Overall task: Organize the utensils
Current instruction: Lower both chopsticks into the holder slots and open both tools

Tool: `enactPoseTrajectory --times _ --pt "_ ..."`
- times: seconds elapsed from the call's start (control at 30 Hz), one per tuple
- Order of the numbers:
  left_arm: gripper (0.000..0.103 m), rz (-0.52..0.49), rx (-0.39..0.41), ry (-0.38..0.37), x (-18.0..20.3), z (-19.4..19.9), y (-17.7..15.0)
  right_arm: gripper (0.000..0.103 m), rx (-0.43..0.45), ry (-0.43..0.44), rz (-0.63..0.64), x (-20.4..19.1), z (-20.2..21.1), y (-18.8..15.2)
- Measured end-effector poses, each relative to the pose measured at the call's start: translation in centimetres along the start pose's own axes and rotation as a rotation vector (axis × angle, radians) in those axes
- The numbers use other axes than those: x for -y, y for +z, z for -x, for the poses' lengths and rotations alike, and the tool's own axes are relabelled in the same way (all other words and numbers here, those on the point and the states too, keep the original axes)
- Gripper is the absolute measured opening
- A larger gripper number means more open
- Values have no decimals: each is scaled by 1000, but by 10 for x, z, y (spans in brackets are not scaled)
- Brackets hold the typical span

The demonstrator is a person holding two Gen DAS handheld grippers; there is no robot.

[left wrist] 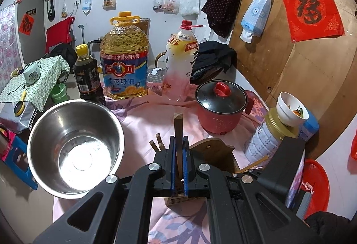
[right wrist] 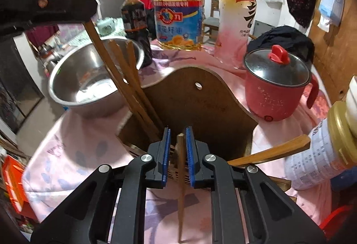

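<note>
The left gripper (left wrist: pixel 178 143) is clamped on a single brown chopstick (left wrist: pixel 178 130), which stands up between its blue pads above the wooden chopstick holder (left wrist: pixel 214 150). In the right wrist view the same chopstick leans with three others (right wrist: pixel 125 70) in the holder's left corner. The right gripper (right wrist: pixel 178 135) has a second chopstick (right wrist: pixel 181 168) running between its pads with a gap on each side, so its jaws stand apart and grip nothing; its tip points at the holder's mouth. A lighter wooden utensil handle (right wrist: pixel 272 152) lies to the right, against a white tin with a gold lid (right wrist: pixel 321 152).

The holder stands on a pink flowered cloth (left wrist: pixel 138 119). Behind it stand a steel bowl (left wrist: pixel 73 150), a dark sauce bottle with a yellow cap (left wrist: pixel 87 74), a big oil jug (left wrist: pixel 125 61) labelled "MIGHTY", "多力" and "葵花籽油", a tall plastic bottle with a red cap (left wrist: pixel 180 61), and a red electric pot with a glass lid (left wrist: pixel 221 108). A red paper square (left wrist: pixel 312 9) on the wooden wall bears "福".
</note>
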State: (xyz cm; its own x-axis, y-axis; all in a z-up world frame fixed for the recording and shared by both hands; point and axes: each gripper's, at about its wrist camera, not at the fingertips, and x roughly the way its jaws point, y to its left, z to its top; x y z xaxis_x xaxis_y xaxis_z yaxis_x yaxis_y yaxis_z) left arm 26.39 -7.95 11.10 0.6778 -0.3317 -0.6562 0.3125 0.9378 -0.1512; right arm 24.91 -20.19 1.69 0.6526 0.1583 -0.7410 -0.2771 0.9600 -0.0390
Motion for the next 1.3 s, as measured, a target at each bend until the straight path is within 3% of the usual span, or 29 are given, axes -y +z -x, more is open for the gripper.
enactPoseTrajectory --times 0.2,0.4,0.63,0.8,1.03,1.3 --pt "6 0 0 0 0 0 0 7 74 36 -22 6 35 -1" --pt "6 -25 14 -2 6 11 0 6 211 63 -77 17 100 6" --pt "6 -64 77 -9 20 49 9 6 396 72 -102 26 183 32" --pt "6 -96 122 -8 32 74 13 6 480 43 -78 26 218 47" --pt "6 -104 135 -13 39 81 13 6 527 13 -74 30 230 55" --pt "6 -91 112 -16 33 59 16 6 505 6 -84 39 207 60"
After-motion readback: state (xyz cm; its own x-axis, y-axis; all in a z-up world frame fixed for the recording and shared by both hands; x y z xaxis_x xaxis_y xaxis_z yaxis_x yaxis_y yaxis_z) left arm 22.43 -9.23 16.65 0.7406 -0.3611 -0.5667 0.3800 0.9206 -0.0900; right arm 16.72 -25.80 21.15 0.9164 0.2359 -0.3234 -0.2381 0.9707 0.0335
